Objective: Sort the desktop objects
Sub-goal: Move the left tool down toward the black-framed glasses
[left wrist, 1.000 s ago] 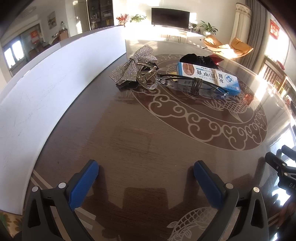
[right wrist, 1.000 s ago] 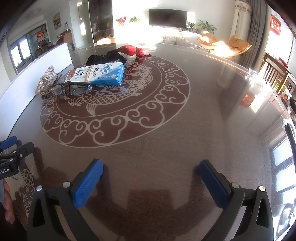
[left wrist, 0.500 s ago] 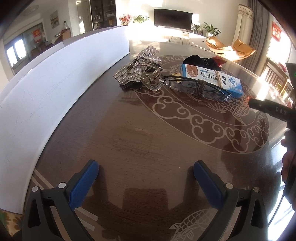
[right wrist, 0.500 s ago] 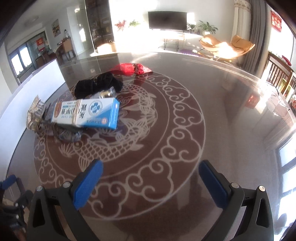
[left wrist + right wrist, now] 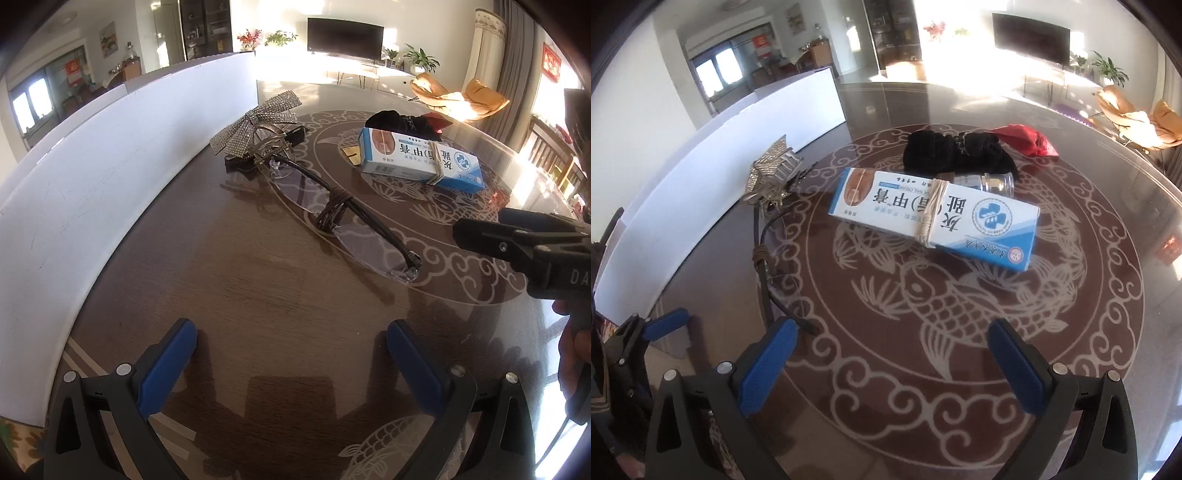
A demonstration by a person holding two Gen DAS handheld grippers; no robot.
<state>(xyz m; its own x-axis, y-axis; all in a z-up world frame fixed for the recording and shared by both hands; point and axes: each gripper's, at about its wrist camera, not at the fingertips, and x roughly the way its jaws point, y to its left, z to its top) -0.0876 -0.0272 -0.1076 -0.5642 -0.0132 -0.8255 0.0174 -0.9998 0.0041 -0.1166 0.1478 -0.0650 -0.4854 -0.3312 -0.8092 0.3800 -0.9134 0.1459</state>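
L wrist view
L gripper (image 5: 291, 354): blue-padded fingers spread wide, nothing between them, low over the dark table (image 5: 258, 295)
glasses (image 5: 343, 218): landmark; rimless, folded, brown cord wound round the middle, lying flat on table ahead of L gripper
bow clip (image 5: 255, 123): rhinestone bow w/ clear claw clip, just beyond far end of glasses, touching or overlapping them, can't tell which
medicine box (image 5: 419, 160): white-blue carton w/ string round it, beyond & right of glasses, apart from them
black cloth (image 5: 402, 120): bunched, behind the box, farther from glasses
white panel (image 5: 92, 177): upright board along table edge, left of glasses
R gripper (image 5: 480, 232): comes in from right of glasses, seen side-on, spread not readable here; hand (image 5: 572, 347) on its grip

R wrist view
R gripper (image 5: 890, 356): blue fingers wide apart, empty, above the fish pattern
glasses (image 5: 764, 266): left of R gripper, near temple end just by its left finger (image 5: 764, 360)
medicine box (image 5: 934, 216): right of glasses, ahead of gripper, flat
black cloth (image 5: 956, 151): behind box
clear jar (image 5: 990, 182): small, lying between box & cloth
red cloth (image 5: 1030, 142): right of black cloth, farthest from glasses
L gripper (image 5: 661, 325): far left, near white panel (image 5: 720, 173)
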